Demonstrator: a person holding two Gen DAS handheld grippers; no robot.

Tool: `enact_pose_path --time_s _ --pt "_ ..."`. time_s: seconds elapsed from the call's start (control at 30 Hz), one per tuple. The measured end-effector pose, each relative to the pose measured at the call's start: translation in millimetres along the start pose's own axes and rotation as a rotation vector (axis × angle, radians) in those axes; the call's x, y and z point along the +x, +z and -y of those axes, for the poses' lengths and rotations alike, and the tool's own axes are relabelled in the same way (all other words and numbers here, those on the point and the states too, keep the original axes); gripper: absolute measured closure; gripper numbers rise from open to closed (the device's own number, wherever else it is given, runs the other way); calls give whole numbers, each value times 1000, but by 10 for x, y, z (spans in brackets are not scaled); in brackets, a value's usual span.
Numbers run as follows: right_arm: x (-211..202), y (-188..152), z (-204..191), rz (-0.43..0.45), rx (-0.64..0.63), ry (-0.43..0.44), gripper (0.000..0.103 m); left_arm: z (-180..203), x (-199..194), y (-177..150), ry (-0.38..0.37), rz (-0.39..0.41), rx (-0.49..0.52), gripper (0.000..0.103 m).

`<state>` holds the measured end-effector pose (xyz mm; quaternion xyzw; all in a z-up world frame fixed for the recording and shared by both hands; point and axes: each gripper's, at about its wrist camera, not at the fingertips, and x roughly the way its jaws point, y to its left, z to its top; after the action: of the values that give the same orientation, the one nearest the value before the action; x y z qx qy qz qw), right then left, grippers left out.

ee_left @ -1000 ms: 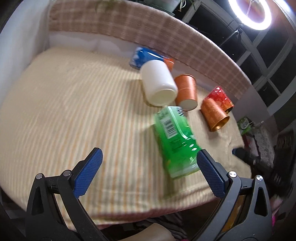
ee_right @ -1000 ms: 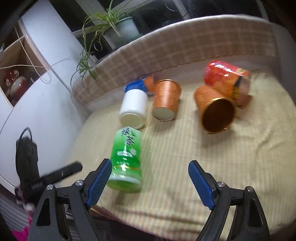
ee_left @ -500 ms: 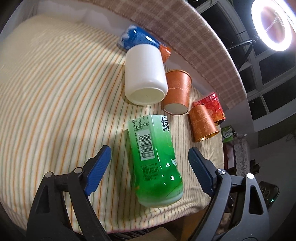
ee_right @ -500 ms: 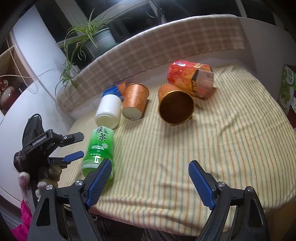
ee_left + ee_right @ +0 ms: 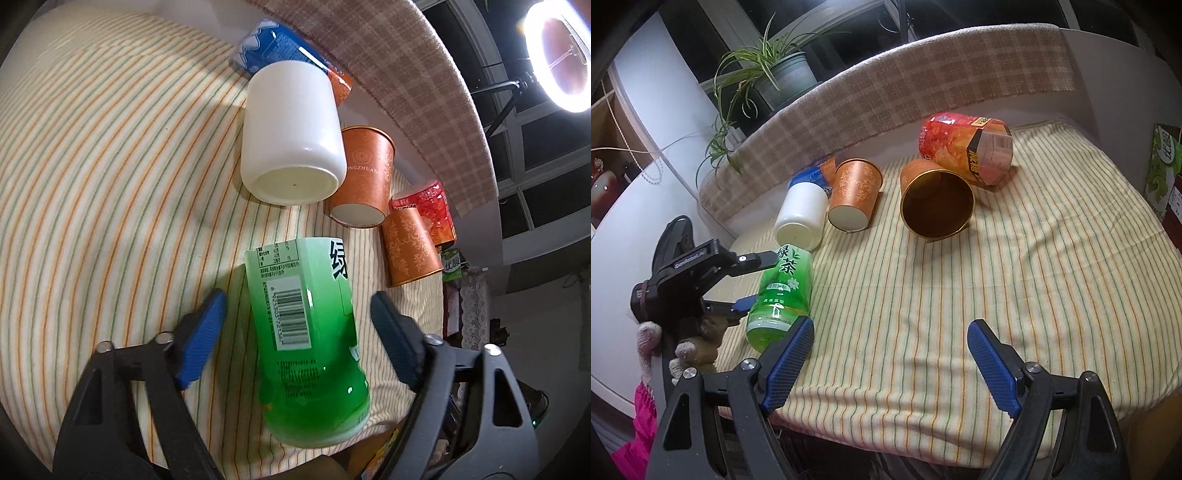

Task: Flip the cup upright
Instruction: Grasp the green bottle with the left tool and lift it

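Green cup [image 5: 310, 332]: lies on its side between my left gripper's [image 5: 299, 328] spread jaws, untouched.
Right gripper [image 5: 890, 365]: jaws wide, holding nothing.
Right view only: gold-lined cup's [image 5: 936, 201] open mouth.

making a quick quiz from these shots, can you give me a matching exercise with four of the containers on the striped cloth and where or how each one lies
Column one:
1. green tea bottle
2. white jar
3. orange paper cup with its open mouth toward the right wrist camera
4. red snack canister

Column two:
a. lies on its side, flat base toward the left wrist camera
b. lies between the open fingers of the left gripper
c. lies farthest back and right, barcode end showing
d. gold-rimmed dark inside visible

Pairs: 1-b, 2-a, 3-d, 4-c
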<state>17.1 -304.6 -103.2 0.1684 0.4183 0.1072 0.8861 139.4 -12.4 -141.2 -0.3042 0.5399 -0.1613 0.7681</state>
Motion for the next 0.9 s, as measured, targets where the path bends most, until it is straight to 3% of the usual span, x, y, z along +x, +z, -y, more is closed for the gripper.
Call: enact_pose_path --time_s 0.17,0.9 --pt "-8 -7 -6 1 -2 -8 16 58 54 10 -3 -13 29 43" --pt "-75 -10 9 24 10 -24 16 790 -361 -246 129 213 357 44"
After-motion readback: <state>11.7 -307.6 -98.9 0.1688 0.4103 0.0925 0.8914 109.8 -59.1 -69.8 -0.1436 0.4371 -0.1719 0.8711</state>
